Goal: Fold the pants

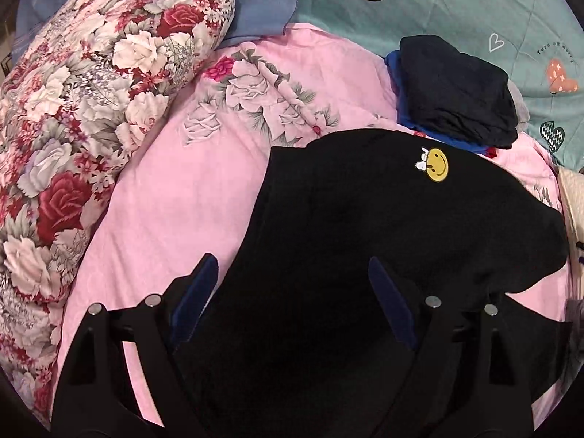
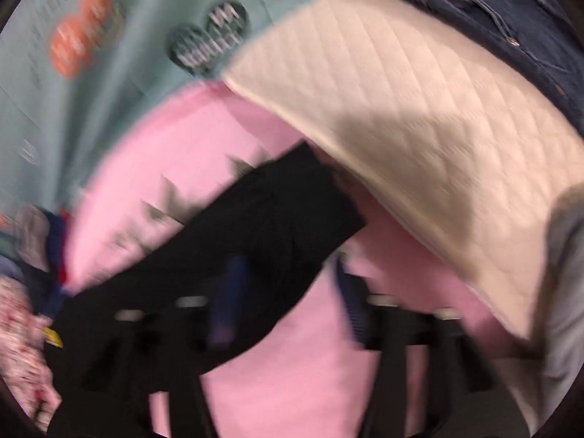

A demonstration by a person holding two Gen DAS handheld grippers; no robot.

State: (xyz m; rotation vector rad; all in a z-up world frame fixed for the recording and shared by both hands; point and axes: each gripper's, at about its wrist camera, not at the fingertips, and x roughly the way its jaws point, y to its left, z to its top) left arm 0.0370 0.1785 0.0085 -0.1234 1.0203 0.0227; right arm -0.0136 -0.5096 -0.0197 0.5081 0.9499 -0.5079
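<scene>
Black pants point(image 1: 365, 237) with a yellow smiley patch point(image 1: 437, 164) lie spread on a pink floral sheet point(image 1: 175, 197). My left gripper point(image 1: 294, 288) hovers over their near part, its blue pads point(image 1: 199, 292) wide apart with nothing pinched. The right wrist view is badly blurred. It shows a black pant leg point(image 2: 277, 226) stretched across the pink sheet point(image 2: 292, 365). My right gripper point(image 2: 292, 295) stands open at the leg's lower edge. One finger point(image 2: 233, 292) is over the fabric and the other is over bare sheet.
A small stack of folded dark clothes point(image 1: 456, 87) sits beyond the pants. A rose-print duvet point(image 1: 73, 127) is bunched on the left and a teal quilt point(image 1: 456, 11) lies behind. A white quilted pad point(image 2: 401, 109) and blue jeans point(image 2: 492, 18) lie to the right.
</scene>
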